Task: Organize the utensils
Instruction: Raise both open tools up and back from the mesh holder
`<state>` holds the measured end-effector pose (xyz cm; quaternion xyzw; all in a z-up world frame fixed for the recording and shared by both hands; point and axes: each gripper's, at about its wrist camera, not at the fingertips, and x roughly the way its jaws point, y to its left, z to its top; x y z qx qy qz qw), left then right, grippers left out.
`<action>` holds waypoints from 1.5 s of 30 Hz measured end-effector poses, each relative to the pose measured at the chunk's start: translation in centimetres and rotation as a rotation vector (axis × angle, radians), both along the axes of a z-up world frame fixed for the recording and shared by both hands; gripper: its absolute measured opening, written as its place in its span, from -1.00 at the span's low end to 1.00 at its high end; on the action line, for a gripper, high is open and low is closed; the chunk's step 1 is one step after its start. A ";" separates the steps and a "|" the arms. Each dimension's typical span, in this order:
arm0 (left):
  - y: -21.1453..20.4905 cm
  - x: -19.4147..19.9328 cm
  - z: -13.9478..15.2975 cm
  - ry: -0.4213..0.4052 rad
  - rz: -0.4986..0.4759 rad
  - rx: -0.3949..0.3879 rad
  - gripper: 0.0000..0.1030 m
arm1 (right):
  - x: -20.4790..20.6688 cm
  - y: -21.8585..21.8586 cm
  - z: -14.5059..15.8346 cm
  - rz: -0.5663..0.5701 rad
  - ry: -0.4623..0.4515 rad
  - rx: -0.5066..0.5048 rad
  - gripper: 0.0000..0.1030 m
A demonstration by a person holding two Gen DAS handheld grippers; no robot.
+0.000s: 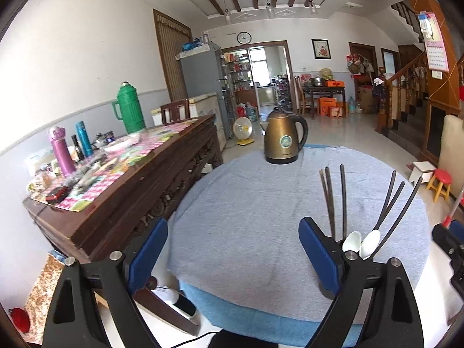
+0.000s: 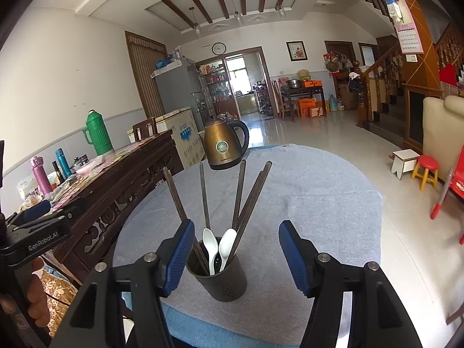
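Note:
A dark round utensil holder (image 2: pixel 223 284) stands on the round table's blue-grey cloth (image 2: pixel 319 203). In it are two white spoons (image 2: pixel 210 246) and several dark chopsticks (image 2: pixel 240 191), fanned upward. My right gripper (image 2: pixel 237 229) is open just in front of the holder, with a blue pad to each side and neither touching it. My left gripper (image 1: pixel 233 256) is open wide over bare cloth with nothing between its fingers. In the left wrist view the spoons (image 1: pixel 352 239) and chopsticks (image 1: pixel 342 197) rise behind its right finger, which hides the holder.
A bronze electric kettle (image 1: pixel 282 139) stands at the table's far edge. A dark wooden sideboard (image 1: pixel 130 197) to the left carries a green thermos (image 1: pixel 129 110), bottles and clutter. Small stools (image 2: pixel 426 171) stand on the tiled floor to the right.

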<state>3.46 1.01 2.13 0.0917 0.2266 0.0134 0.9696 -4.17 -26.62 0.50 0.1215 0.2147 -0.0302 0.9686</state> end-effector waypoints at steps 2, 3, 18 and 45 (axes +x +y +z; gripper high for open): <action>0.0 -0.6 0.0 -0.008 0.018 0.018 0.82 | -0.7 0.2 0.2 -0.004 0.000 -0.010 0.26; 0.0 -1.0 -0.1 -0.007 0.021 0.026 0.82 | -0.9 0.2 0.4 -0.005 0.000 -0.011 0.26; 1.3 -4.1 0.8 0.057 0.003 0.040 0.82 | -4.2 2.2 0.8 0.032 0.043 -0.013 0.31; 2.0 -5.4 1.2 0.058 0.018 0.020 0.82 | -4.6 2.8 0.7 0.061 0.029 0.007 0.34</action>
